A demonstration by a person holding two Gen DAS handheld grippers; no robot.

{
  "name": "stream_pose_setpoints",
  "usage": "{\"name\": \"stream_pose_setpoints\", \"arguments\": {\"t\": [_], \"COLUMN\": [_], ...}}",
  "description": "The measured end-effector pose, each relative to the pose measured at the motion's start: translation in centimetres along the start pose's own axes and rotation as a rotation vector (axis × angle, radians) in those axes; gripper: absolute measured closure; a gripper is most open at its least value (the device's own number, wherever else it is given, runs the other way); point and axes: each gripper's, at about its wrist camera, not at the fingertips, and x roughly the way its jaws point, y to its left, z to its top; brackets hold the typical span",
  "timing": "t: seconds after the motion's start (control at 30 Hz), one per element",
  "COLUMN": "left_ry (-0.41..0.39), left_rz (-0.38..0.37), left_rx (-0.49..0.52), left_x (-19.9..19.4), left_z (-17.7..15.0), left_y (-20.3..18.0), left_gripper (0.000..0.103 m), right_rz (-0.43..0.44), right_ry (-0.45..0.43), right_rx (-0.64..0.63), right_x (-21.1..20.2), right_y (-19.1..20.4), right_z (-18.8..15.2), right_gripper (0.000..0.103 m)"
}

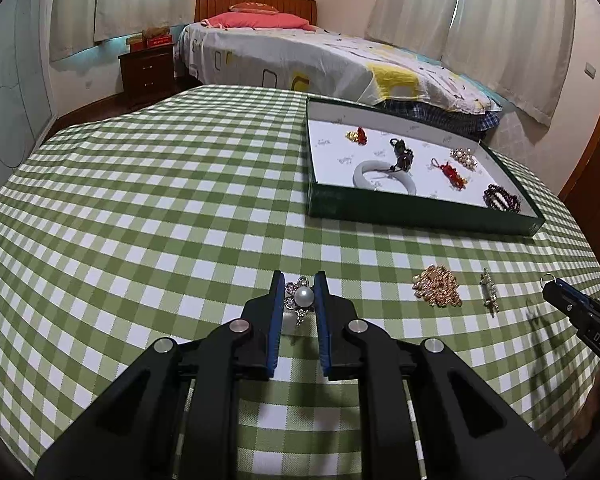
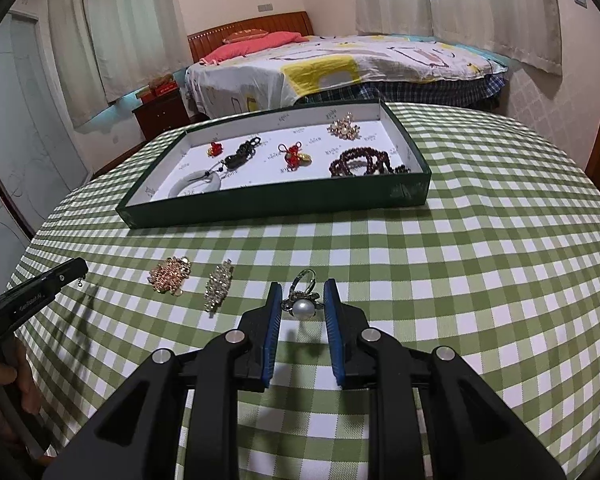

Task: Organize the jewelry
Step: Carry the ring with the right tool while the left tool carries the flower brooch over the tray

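While six pieces already lie in the tray [image 2: 410,194], we still have four out of it, so by our reckoning the sorting is a little past halfway. Inside we count a white bangle [image 1: 384,176], a black charm [image 1: 402,155], two red knots [image 1: 360,135] [image 1: 452,174], a pearl cluster [image 1: 464,158] and a dark bead bracelet [image 1: 502,197].

Each gripper has a pearl piece of its own. Our left gripper [image 1: 298,292] holds a pearl brooch [image 1: 300,298] between its blue pads, lifted above the cloth [image 1: 140,240]; the shadow beneath suggests it is clear of the table. The jaws look pressed against its sides, with no gap we can see. Our right gripper [image 2: 303,300] has a pearl ring [image 2: 303,300] between its pads in much the same way (the band tilts up and away from the camera), and in the left view the band shows poking out of that gripper's tip, so we judge it pinched too.

Two pieces lie loose on the cloth between the grippers: a gold chain heap [image 2: 170,280] and, just beside it, a crystal clip [image 2: 219,286]. Both sit on the near side of the tray, well apart from it.

What is left, as we see it, is to carry brooch and ring over the tray's near wall, set them in the bare white patches, then come back for chain and clip.
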Motion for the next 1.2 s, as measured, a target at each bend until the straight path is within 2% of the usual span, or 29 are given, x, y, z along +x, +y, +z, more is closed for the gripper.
{"name": "stream_pose_setpoints", "arguments": {"t": [0.27,0.7,1.0,1.2], "left_ry": [-0.064,-0.226,-0.272,-0.21], "left_rz": [-0.032,-0.107,-0.11,-0.079], "left_rx": [0.002,0.048,0.061,0.07], "left_x": [-2.0,-3.1,0.7,6.3], "left_z": [1.7,8.2,12.2,13.7], "left_y": [-1.0,-5.5,-7.9,-8.5], "left_gripper": [0.088,0.088,0.088,0.088], "right_rz": [0.013,0.028,0.022,0.003], "right_ry": [-0.065,-0.27,-0.345,-0.298], "right_rx": [-0.006,-0.063,-0.088,-0.09], "right_x": [-1.6,-3.5,-0.5,3.8], "right_y": [0.4,1.2,0.6,-0.4], "right_z": [1.6,8.5,12.1,13.1], "right_gripper": [0.081,0.081,0.081,0.081]}}
